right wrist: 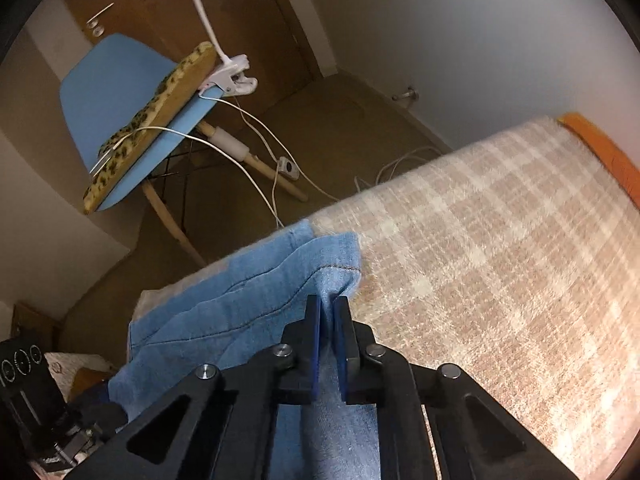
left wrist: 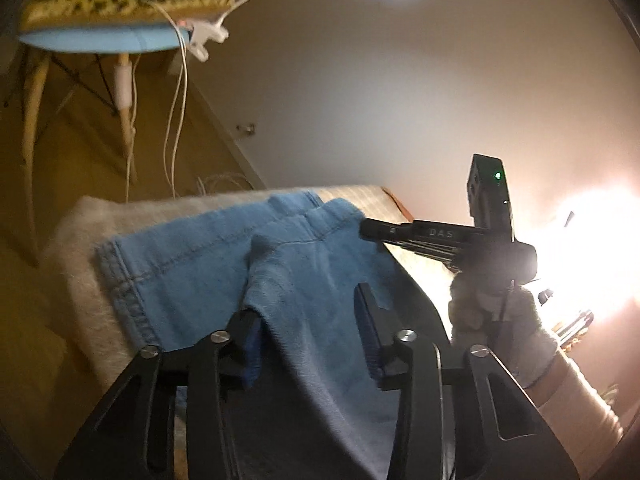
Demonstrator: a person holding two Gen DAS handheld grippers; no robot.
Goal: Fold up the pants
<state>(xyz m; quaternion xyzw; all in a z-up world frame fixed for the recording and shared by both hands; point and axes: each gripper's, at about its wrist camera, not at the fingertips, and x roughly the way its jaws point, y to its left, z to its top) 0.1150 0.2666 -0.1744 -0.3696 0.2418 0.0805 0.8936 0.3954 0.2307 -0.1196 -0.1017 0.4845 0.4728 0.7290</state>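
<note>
Behind the bed [right wrist: 500, 240], which served as the work surface, stood a blue chair [right wrist: 120, 92] with a leopard-pattern cushion [right wrist: 160, 96], and a white clip lamp [right wrist: 234, 76] was fixed on the chair's edge; its cable hung down to the brown floor. A plaid beige blanket covered the bed.

On this blanket lay the blue denim pants [right wrist: 248, 292], at the end of the bed nearest to the chair. They were spread over the blanket, but not flat: one layer already lay over another, and seams and a hem showed at the far edge.

The right gripper [right wrist: 329, 336] was clamped on the pants. Its two blue pads stood almost together, and a thin ridge of denim was pinched between them, close to the pants' corner that lay further onto the bed. In the left wrist view the same gripper reached to that corner, held by a gloved hand [left wrist: 500, 312].

The left gripper [left wrist: 308, 320] was over the near part of the pants. Its jaws stood apart, with a hump of cloth between them. The left pad seemed to touch the fabric, but whether the right pad pressed it could not be told.

As a judgement, the folding was only in its early or middle part. One grip was taken, the second was not sure, and the carrying over and the smoothing of the cloth were not yet done.
</note>
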